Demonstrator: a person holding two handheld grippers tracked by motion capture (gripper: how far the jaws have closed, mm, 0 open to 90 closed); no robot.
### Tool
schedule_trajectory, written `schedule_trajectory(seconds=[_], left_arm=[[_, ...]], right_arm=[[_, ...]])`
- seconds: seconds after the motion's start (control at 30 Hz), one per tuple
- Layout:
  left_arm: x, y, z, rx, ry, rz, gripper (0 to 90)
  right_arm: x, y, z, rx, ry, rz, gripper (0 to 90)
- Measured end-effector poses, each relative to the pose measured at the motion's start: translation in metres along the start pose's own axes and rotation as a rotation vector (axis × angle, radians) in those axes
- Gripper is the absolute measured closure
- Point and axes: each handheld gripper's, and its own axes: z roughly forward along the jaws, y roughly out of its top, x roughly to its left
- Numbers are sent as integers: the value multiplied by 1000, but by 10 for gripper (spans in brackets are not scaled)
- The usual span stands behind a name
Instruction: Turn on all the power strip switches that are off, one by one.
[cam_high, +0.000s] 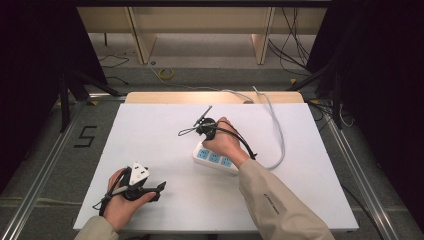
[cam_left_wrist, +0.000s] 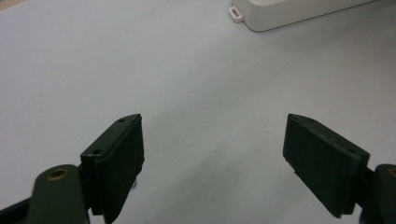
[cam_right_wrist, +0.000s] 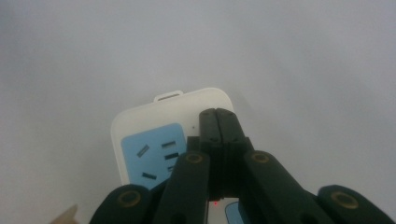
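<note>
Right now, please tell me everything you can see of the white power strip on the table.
The power strip is a white, plastic-looking bar with rounded corners, lying flat on the white table, sockets facing up. Its sockets sit in light blue panels; three show in the high view. One short end carries a small hanging loop. A grey cable curves from its other end toward the table's far edge. The right gripper, jaws closed together, is over its top near the loop end; contact is unclear.

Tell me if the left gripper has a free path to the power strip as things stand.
Probably yes. The left gripper is open, with bare white table between it and the power strip. The right gripper, jaws closed, is already over the strip, so they might crowd.
</note>
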Motion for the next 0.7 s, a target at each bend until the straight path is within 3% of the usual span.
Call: schedule_trajectory(seconds=[0.7], left_arm=[[0,0,0,2,-1,3,205]], right_arm=[[0,0,2,-7,1,17,900]])
